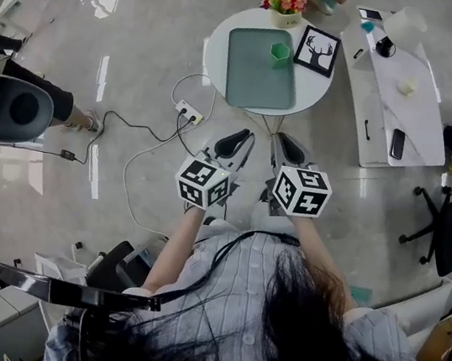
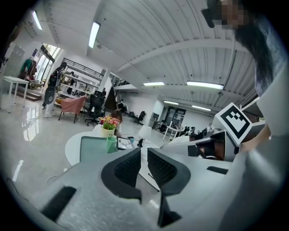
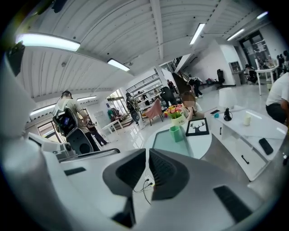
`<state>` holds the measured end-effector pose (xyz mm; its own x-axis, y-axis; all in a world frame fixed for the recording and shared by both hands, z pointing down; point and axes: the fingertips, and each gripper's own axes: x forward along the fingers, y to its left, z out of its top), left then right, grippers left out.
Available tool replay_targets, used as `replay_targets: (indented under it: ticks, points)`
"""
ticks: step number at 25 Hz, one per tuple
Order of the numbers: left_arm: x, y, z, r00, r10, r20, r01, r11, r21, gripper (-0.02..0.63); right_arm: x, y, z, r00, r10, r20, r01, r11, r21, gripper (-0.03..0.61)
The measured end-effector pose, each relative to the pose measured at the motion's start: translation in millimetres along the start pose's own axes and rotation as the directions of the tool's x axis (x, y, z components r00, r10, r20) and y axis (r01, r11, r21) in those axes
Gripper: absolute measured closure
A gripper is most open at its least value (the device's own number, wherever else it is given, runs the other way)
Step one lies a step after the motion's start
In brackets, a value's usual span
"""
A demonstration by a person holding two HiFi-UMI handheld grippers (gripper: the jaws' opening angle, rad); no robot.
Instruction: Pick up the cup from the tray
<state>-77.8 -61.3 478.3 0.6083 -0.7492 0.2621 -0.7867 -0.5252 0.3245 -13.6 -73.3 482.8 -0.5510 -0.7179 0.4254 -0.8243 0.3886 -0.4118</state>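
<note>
Left gripper (image 1: pixel 236 144) and right gripper (image 1: pixel 289 150) are hanging mid-frame, both clenched on nothing. Green cup (image 1: pixel 280 51) is sitting on the tray (image 1: pixel 254 82), upper centre. It's looking light, rigid, maybe slick, so I'm thinking pinch one wall at the rim.

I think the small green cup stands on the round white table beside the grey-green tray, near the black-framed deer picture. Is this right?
Not quite: in the head view the small green cup stands on the grey-green rectangular tray, which lies on the round white table, near the black-framed deer picture.
</note>
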Motion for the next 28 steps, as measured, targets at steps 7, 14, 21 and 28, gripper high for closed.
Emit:
replay_targets:
  ticks: [7, 14, 21, 28]
  points:
    - [53.9, -19.9, 1.1, 1.000, 0.015, -0.028, -0.014, 1.000, 0.017, 0.574, 2.8, -52.9, 17.1, 0.999, 0.041, -0.015, -0.041, 0.999, -0.001, 0.537]
    - [73.1, -27.9, -4.9, 0.998, 0.031, -0.061, -0.030, 0.999, 0.017, 0.574, 4.0, -81.0, 20.1, 0.999, 0.044, -0.025, -0.043, 0.999, 0.026, 0.537]
    - [91.3, -17.0, 1.7, 0.997, 0.048, -0.065, -0.047, 0.999, 0.027, 0.574, 11.5, -94.1, 21.8, 0.998, 0.043, -0.042, -0.041, 0.998, 0.037, 0.537]
    - [115.7, 13.7, 6.4, 0.996, 0.047, -0.079, -0.045, 0.999, 0.030, 0.557, 40.3, -102.4, 33.5, 0.998, 0.039, -0.054, -0.037, 0.999, 0.031, 0.537]
